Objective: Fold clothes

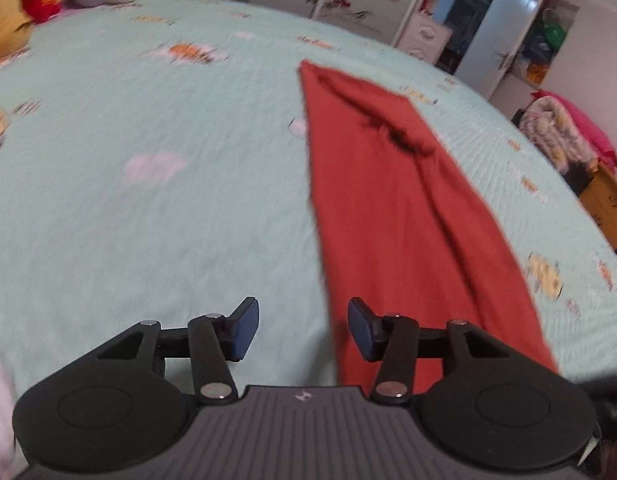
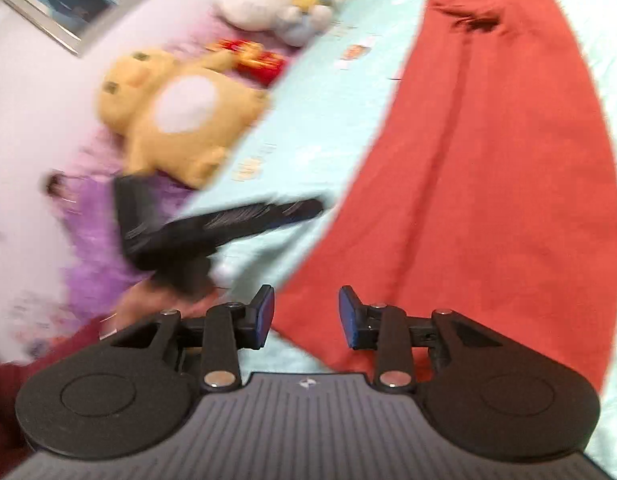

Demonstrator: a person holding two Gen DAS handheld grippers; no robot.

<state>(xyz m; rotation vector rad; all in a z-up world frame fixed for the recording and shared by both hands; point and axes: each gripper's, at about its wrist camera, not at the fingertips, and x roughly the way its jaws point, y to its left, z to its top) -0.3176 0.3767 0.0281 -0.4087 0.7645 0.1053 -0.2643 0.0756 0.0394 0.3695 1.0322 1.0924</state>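
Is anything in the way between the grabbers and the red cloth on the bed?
Nothing visible is. The red cloth lies folded into a long strip on the bedspread. The left gripper and the right gripper are both open and empty at its near end.

Matt rust-red cloth [image 1: 408, 208] lies on quilted bedspread [image 1: 148, 200].

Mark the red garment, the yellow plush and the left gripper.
Red garment [image 1: 408, 220], left wrist view, middle of the cloth.
Yellow plush [image 2: 180, 112], right wrist view, its white belly.
Left gripper [image 1: 303, 328], left wrist view, midway between fingertips.
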